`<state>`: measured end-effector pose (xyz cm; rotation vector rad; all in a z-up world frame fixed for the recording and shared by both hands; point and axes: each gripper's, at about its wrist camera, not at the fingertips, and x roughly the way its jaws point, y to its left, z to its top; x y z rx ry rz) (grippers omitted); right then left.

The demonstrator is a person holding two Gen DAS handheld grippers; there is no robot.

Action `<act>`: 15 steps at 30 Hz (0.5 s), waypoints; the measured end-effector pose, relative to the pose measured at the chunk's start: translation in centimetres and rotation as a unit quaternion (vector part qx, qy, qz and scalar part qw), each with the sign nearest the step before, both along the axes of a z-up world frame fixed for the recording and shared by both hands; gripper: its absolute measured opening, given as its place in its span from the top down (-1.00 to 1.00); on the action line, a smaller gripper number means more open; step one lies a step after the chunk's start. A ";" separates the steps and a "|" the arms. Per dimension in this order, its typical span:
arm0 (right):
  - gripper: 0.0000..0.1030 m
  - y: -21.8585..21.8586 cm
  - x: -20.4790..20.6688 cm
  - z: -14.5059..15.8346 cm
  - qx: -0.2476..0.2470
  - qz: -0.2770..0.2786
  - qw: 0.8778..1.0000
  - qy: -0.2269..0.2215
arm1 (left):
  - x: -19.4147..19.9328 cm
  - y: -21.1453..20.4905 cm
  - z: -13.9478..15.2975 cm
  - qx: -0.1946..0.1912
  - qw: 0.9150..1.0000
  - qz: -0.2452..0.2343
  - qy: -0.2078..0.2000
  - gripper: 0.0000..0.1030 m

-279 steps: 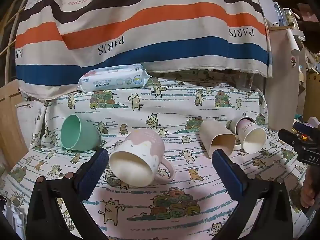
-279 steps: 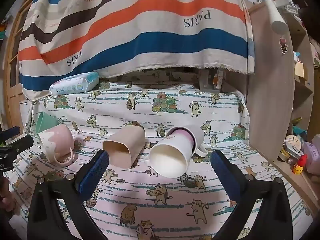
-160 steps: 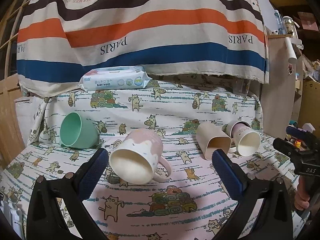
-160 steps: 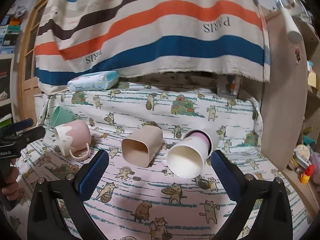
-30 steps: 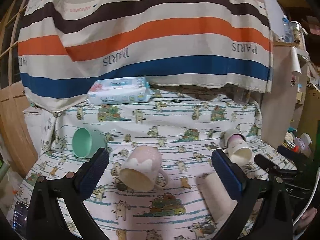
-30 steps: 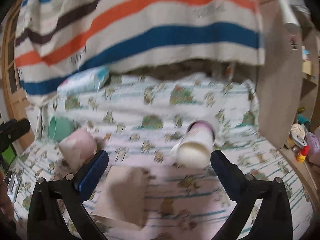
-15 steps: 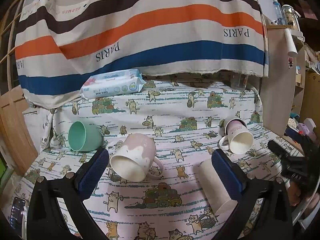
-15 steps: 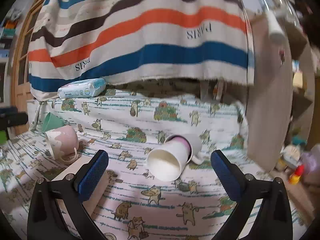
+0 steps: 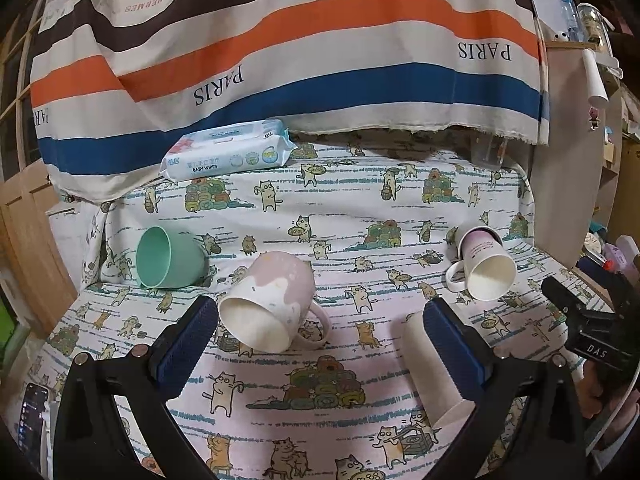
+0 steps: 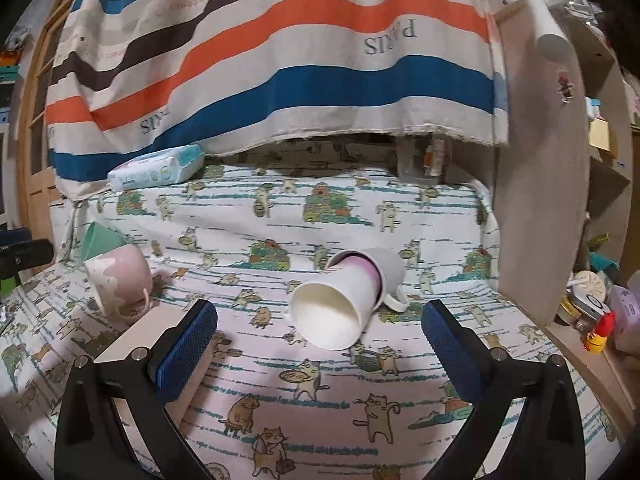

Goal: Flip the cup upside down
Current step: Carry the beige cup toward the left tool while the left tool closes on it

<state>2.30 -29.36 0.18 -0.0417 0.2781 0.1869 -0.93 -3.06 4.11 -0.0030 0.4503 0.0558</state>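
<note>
The tablecloth (image 9: 320, 208) is white with teal dashed lines and cartoon cats in orange, cream and green. Behind it hangs a striped cloth (image 9: 280, 52) banded in brown, orange, beige and blue, with dark lettering. On the tablecloth's far left edge lies a pale blue and white wipes pack (image 9: 228, 154). Nearer lie a mint green cup (image 9: 168, 258), a pink mug (image 9: 270, 304) with cream drips, a plain beige cup (image 9: 430, 376), and a white mug (image 10: 344, 300) shading into purple. The gripper pads (image 10: 188, 344) are blue on black.

Beige cup (image 9: 430, 376) and pink mug (image 9: 270, 306) well apart
</note>
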 end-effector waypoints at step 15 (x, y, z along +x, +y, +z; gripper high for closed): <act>-0.99 -2.7 -0.1 0.2 0.008 -0.061 0.998 -0.005 | 4.5 -2.0 0.5 -0.032 0.991 0.001 0.129 -0.99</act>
